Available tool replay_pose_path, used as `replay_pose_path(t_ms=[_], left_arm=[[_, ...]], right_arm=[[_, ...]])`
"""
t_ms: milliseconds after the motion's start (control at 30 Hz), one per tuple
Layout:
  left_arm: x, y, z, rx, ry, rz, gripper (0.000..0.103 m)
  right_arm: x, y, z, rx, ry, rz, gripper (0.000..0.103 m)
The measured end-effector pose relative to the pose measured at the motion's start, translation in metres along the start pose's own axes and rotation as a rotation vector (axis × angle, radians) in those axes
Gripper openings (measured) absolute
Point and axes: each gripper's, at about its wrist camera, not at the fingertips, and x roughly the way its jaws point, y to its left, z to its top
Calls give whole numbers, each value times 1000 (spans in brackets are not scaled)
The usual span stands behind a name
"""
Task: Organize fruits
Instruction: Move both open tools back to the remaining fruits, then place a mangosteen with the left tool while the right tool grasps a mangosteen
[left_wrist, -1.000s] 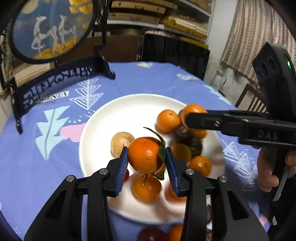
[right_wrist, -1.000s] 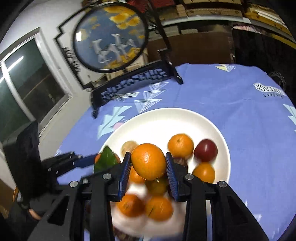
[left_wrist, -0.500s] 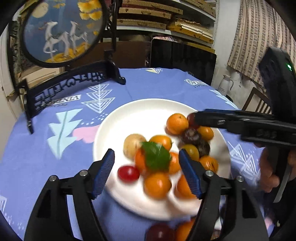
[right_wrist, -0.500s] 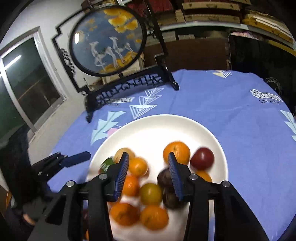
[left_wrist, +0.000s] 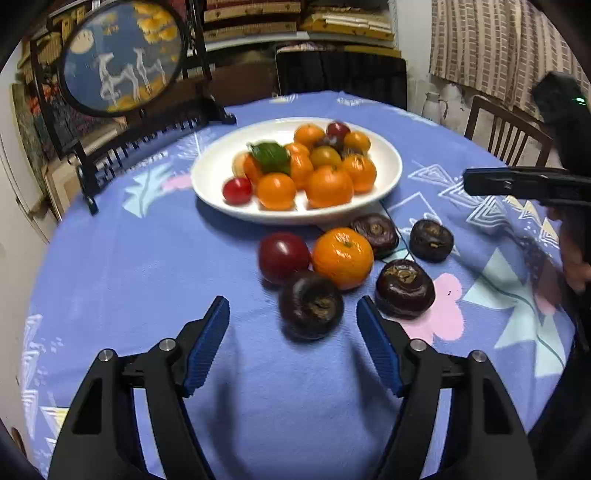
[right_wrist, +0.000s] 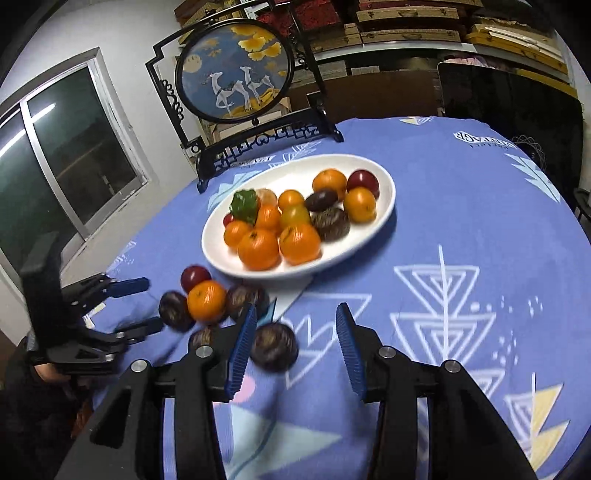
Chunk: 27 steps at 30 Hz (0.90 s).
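Sitting heaped on the white plate (left_wrist: 207, 177) are tangerines (left_wrist: 328, 185); a loose tangerine (left_wrist: 342, 257), a plum (left_wrist: 283, 256) and dark water chestnuts (left_wrist: 311, 304) lie beside it on the blue tablecloth (left_wrist: 129, 266). Left gripper (left_wrist: 293, 345) and right gripper (right_wrist: 295, 349) hover with jaws spread, empty.

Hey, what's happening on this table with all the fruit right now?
A person is sorting fruit with two tools. The left hand-held gripper is open and empty, facing a dark round fruit on the blue tablecloth. The right hand-held gripper is also open, with another dark fruit between its fingers, not clamped. A tangerine and a red fruit lie loose beside the white plate, which holds a pile of tangerines.
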Motion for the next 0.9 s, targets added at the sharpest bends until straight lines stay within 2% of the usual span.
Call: replay_pose_path(t_ms=[67,133,167,233,333,433,567,800,833,900], left_arm=[[13,-4,3,-8,43,18,61],[24,-3,6,-39,92,-4,43],[27,-3,6,-41,104,-15,39],[25,-6,4,-25,92,-8,38],[12,-4,2,-37,24,-41,38],[-2,11,-2,-122,-48,-85,38],[-9,24,-3,-204,-95,-107,38],[-12,25,-2,-209,-111,-127,38],[-11,26,-2,-210,-111,-128,38],[-12,26,-3,-210,-114,-131,38]], right_arm=[[0,1,-4,6,6,-2,45],[-2,3,-9,5,7,-11,45],[-2,4,-10,4,8,-13,45],[-3,6,-13,-1,16,-16,45],[2,12,-15,-30,37,-21,45],[12,23,-16,-78,63,-36,45],[31,33,-14,-105,103,-63,45],[59,46,-14,-146,172,-128,45],[61,45,-15,-140,182,-132,40],[57,43,-16,-121,169,-120,40]])
